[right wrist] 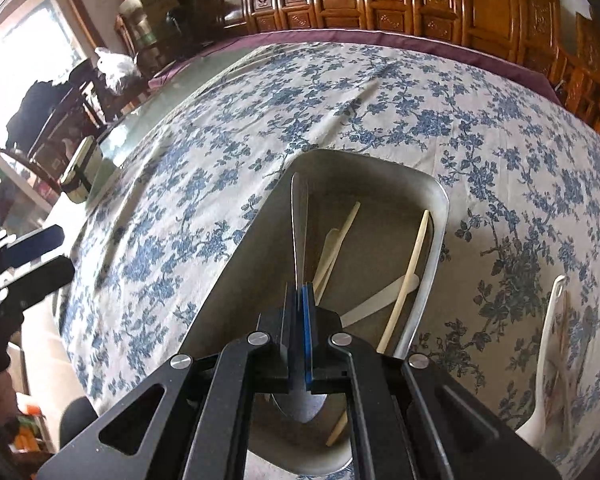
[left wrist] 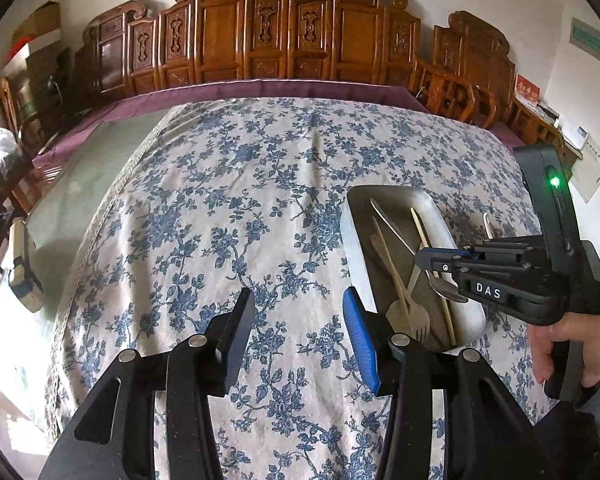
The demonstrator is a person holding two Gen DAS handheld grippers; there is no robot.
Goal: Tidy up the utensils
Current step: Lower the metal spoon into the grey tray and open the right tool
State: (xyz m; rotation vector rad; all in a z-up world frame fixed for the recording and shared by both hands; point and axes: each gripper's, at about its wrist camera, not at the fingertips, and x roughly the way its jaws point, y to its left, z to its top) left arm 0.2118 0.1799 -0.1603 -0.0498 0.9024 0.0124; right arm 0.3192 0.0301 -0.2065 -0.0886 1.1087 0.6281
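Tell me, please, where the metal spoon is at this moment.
The metal spoon is clamped in the right gripper, held over the metal tray among the wooden utensils.

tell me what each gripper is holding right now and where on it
The right gripper is shut on a metal spoon, clamped on the handle just above the bowl, over the metal tray. The left gripper holds nothing.

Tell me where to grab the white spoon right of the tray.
By its narrow far handle, from above, fingers across it: the white spoon lies flat on the tablecloth, apart from the metal tray, widening toward the near end.
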